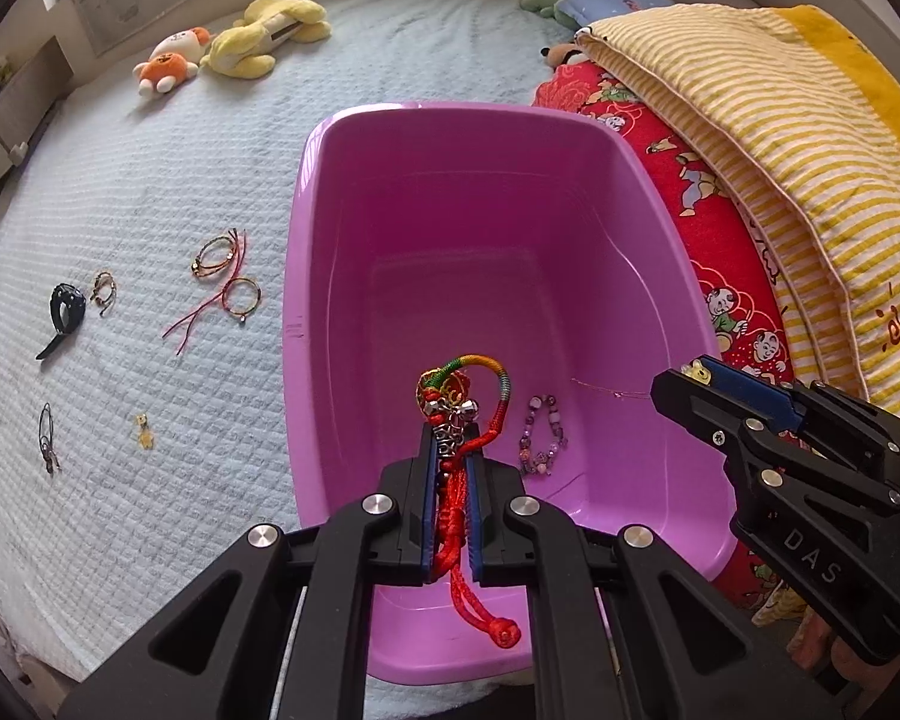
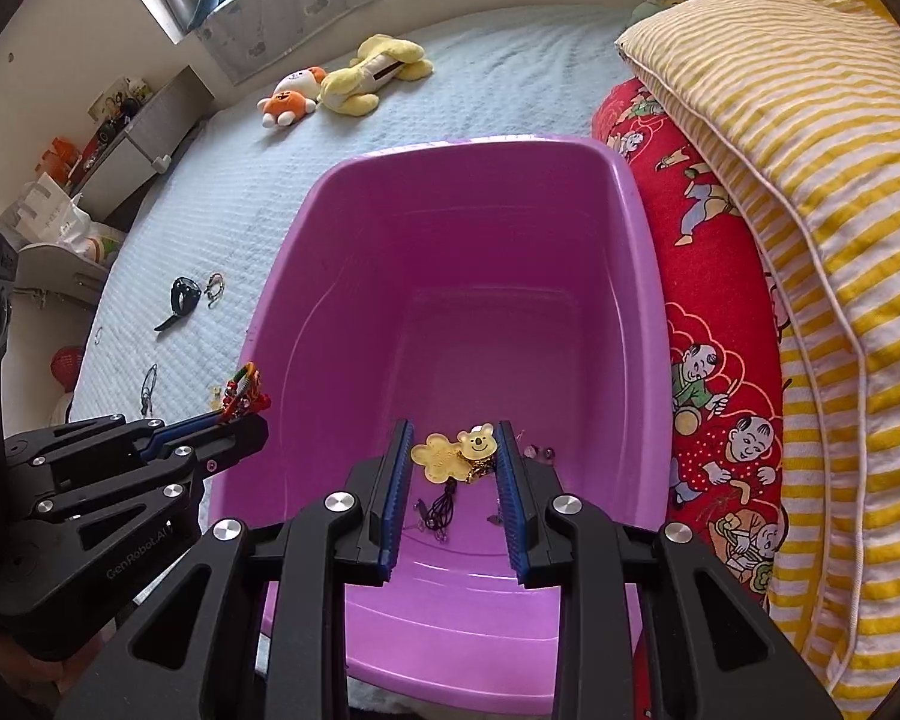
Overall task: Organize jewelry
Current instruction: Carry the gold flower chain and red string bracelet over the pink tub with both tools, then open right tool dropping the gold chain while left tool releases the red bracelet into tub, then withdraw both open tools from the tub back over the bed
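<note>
Right now both grippers hang over the purple tub [image 1: 498, 276], which sits on a bed [image 1: 150, 240] covered in a pale quilted spread. The left gripper [image 1: 453, 450] has its fingers [image 1: 429, 480] pinched tight on a red cord bracelet [image 1: 459, 420] with small silver bells and a rainbow-coloured loop; the loop sticks out past the fingertips above the near end of the tub, and a knotted red tail dangles back between the fingers. The right gripper [image 2: 456, 450] holds its fingers [image 2: 396, 480] only partly closed, and a yellow charm [image 2: 459, 450] shaped like a bear face beside a flower sits between them. It touches the right-hand finger, while a gap shows on the left side, so I cannot tell whether it is truly clamped. A dark cord hangs from it over the tub floor.

Inside the tub, near its front wall, lies a bead bracelet [image 1: 543, 435] of purple and pink beads, with a thin chain [image 1: 612, 390] just beyond it.

Left of the tub, on the bed, more jewelry is spread out: two thread bracelets [image 1: 225, 273] with red cords closest to the tub wall, then a smaller braided one [image 1: 102, 291] beside a black watch [image 1: 63, 315], and nearer the front a dark ring-shaped piece [image 1: 47, 438] and a tiny yellow charm [image 1: 144, 431]. Beyond the tub lie plush toys [image 1: 234, 45]. To the tub's right, folded blankets [image 1: 750, 138] press against its side.
</note>
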